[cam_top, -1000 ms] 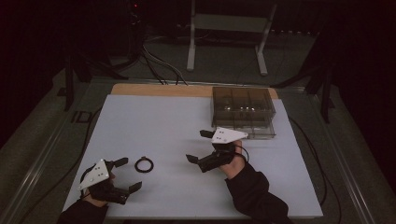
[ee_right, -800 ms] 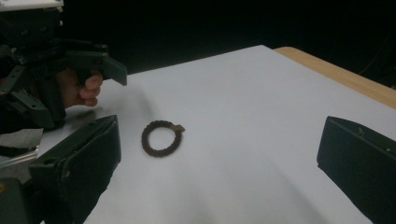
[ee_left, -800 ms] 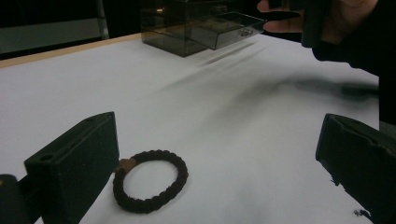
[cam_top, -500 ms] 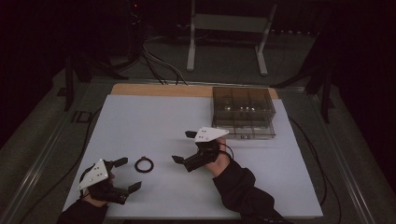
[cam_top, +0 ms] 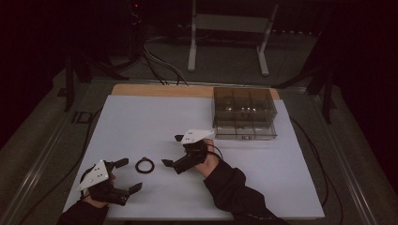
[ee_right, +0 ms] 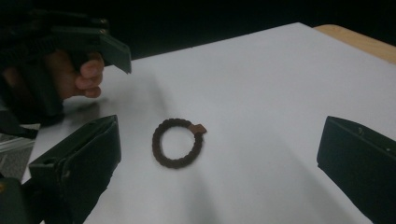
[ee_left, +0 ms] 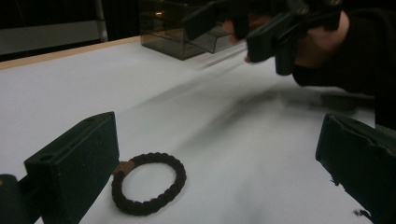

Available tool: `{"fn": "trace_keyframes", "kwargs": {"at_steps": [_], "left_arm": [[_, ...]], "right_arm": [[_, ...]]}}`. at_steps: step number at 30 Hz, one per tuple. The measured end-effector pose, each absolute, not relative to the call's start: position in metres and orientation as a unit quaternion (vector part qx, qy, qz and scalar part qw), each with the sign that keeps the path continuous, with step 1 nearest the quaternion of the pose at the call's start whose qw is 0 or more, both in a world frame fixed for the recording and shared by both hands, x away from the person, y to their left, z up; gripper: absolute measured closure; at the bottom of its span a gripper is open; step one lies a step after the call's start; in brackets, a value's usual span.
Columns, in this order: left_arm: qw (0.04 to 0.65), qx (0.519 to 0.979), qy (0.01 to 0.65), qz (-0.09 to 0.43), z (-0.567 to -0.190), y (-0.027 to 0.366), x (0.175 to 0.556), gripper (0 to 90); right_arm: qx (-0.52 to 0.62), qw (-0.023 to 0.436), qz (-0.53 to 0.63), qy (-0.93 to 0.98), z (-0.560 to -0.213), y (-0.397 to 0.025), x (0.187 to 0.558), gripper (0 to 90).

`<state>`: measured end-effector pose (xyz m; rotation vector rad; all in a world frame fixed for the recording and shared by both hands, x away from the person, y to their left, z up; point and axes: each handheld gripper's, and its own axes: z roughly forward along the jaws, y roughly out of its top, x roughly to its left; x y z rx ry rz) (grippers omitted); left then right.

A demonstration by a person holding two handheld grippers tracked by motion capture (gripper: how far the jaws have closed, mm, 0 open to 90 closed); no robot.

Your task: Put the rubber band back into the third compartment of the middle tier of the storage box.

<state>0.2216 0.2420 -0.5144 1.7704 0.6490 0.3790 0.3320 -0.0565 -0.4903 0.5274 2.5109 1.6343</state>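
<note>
- Bench (cam_top: 141, 122): white top, light wood strip along the far edge.
- Hair tie (ee_right: 177, 143): dark brown, braided, with a lighter brown tab.
- Left tongs (cam_top: 126, 176): black jaws, pale grey plate on top.
- Right tongs (cam_top: 172, 151): black jaws, pale grey plate.
- Compartment box (cam_top: 244, 112): smoky transparent grey.
- Sleeve (cam_top: 230, 185): black.

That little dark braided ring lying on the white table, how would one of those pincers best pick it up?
The dark braided ring lies flat, so come from above. Close one jaw inside the hole and one outside, pinching the braided band across its width, away from the small brown tab. The open right gripper points at it and seems best placed.
</note>
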Motion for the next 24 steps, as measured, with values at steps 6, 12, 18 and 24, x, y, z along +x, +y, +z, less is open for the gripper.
{"fn": "trace_keyframes", "kwargs": {"at_steps": [6,12,18,24], "left_arm": [[0.570,0.757,0.275,0.161,-0.515,0.241,0.221,0.3],[0.571,0.756,0.275,0.161,-0.515,0.242,0.221,0.3],[0.571,0.757,0.275,0.160,-0.515,0.242,0.222,0.3],[0.571,0.757,0.275,0.160,-0.515,0.241,0.222,0.3]], "right_arm": [[0.184,0.038,0.518,0.835,-0.498,-0.037,0.334,0.0],[0.190,0.032,0.499,0.845,-0.504,-0.022,0.337,0.0],[0.214,0.033,0.490,0.844,-0.509,-0.011,0.340,3.1],[0.215,0.032,0.482,0.849,-0.512,-0.001,0.339,6.9]]}}
